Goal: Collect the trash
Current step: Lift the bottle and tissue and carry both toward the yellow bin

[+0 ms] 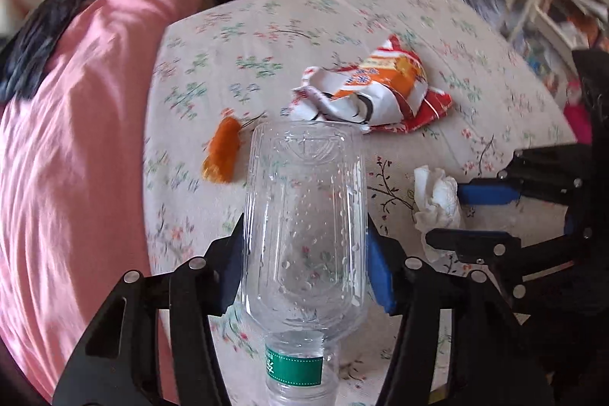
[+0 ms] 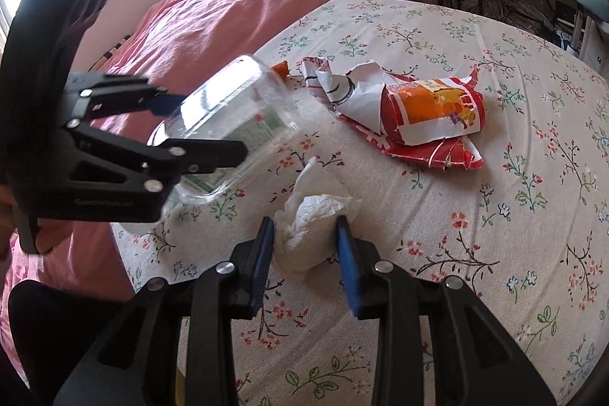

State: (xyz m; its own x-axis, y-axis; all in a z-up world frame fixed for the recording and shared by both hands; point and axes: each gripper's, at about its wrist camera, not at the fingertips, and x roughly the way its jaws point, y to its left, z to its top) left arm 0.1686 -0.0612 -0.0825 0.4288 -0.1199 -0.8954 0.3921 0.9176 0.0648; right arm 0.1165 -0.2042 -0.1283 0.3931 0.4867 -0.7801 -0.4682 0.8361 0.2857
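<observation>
Left tool: clamps the clear bottle, lifted off the bed.
Right tool: pads pinch the crumpled tissue, which rests on the bed.
Left to collect: snack wrapper, orange scrap.
Progress: early; no bin visible.

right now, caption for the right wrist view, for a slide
Right gripper clamps a tissue on the floral sheet; left gripper holds a bottle.

Clear bottle with green label, red-orange-white snack bag, white tissue on floral cream sheet, pink quilt
</observation>
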